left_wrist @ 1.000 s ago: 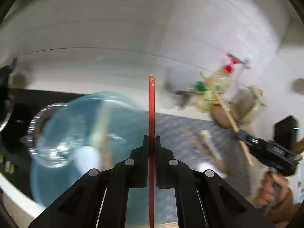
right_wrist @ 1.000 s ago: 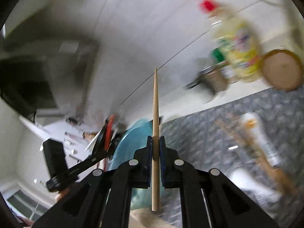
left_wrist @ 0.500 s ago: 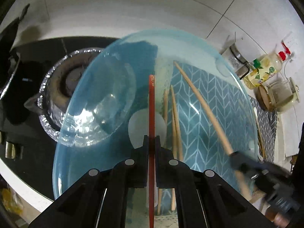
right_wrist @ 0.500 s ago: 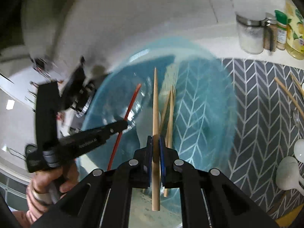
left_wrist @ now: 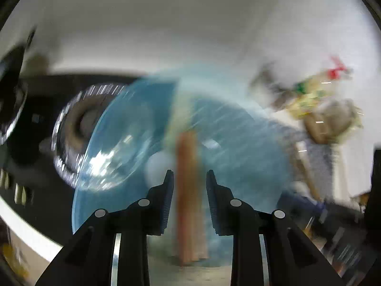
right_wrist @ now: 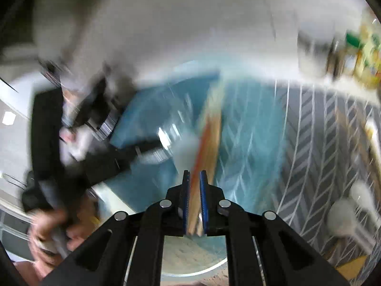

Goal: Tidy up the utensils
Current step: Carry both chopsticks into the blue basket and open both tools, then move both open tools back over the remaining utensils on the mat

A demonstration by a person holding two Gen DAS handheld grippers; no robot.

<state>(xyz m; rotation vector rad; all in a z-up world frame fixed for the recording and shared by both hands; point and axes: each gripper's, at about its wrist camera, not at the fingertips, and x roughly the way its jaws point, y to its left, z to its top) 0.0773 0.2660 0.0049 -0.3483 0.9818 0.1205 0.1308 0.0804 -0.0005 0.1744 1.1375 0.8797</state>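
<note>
Hovering over the large translucent blue glass bowl [left_wrist: 238, 143], your left gripper [left_wrist: 190, 178] is showing its jaws spread wide apart with nothing between the pads. Below that gap, a bundle of wooden chopsticks [left_wrist: 189, 190] with a red-orange one among them is lying inside the bowl, blurred into one brownish streak.

Your right gripper [right_wrist: 194, 178] is hanging above the same bowl [right_wrist: 250, 147], its blue-padded jaws standing narrowly parted; the chopsticks [right_wrist: 209, 138] are running up the bowl past the gap, but the blur is too heavy for you to tell whether the pads are pinching one. The bowl is sitting on a grey herringbone-patterned mat [right_wrist: 321, 143], where white spoons [right_wrist: 343, 219] are lying off to the right. Your left hand [right_wrist: 52, 228] is gripping its black tool at the lower left. A foil-ringed stove burner [left_wrist: 78, 128] is sitting just left of the bowl, and bottles and jars [left_wrist: 316, 100] are standing against the white wall.
</note>
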